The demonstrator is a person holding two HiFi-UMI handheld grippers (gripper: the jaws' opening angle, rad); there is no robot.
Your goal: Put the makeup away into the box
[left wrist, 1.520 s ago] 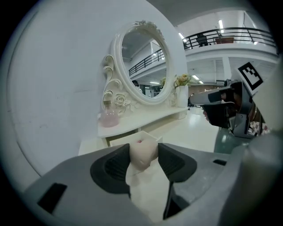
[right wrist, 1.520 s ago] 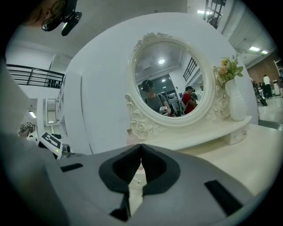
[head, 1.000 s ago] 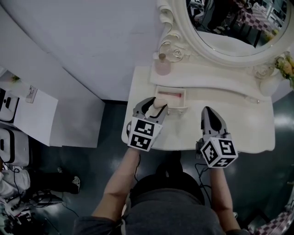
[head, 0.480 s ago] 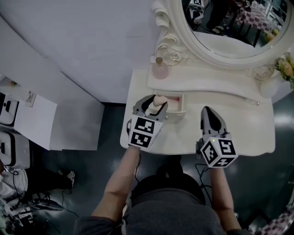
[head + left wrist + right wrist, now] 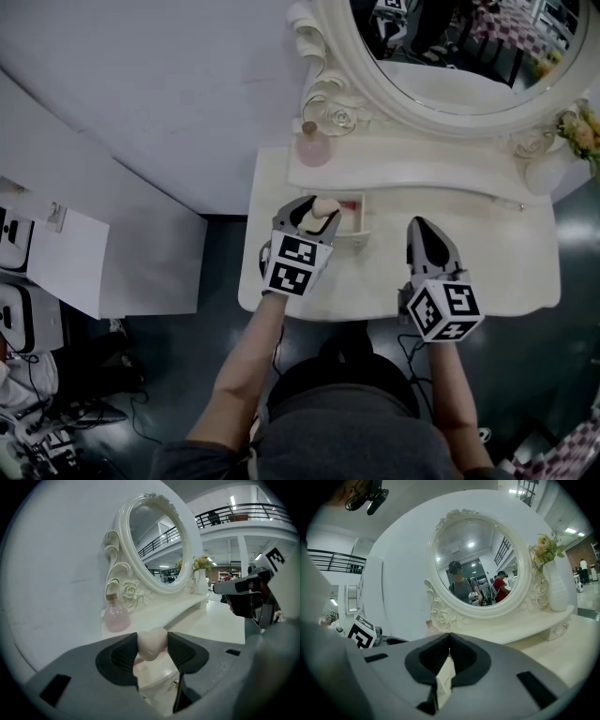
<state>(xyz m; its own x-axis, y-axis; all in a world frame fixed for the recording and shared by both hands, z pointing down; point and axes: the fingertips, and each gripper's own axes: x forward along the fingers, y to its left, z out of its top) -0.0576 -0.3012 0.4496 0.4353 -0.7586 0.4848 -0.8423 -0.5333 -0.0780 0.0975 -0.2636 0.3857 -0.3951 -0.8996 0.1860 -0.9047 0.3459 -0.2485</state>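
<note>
Makeup sponge [image 5: 325, 206] sits pinched in the left claw [image 5: 152, 644], directly above the open box [image 5: 357, 218]. Right claw [image 5: 449, 639] is pressed together above the bench [image 5: 497, 274].

A staged dressing corner inside a large hall, not a home bedroom. A cream dressing table [image 5: 487, 272] stands against a plain white partition [image 5: 169, 84]. An ornate oval mirror [image 5: 450, 56] runs along its back edge, with a pink perfume bottle [image 5: 313, 147] at the back left corner and a vase of flowers [image 5: 555, 585] at the back right. Beyond are a railed mezzanine [image 5: 243, 515] and strip lights [image 5: 233, 501]. Cables [image 5: 56, 422] lie on the floor.
</note>
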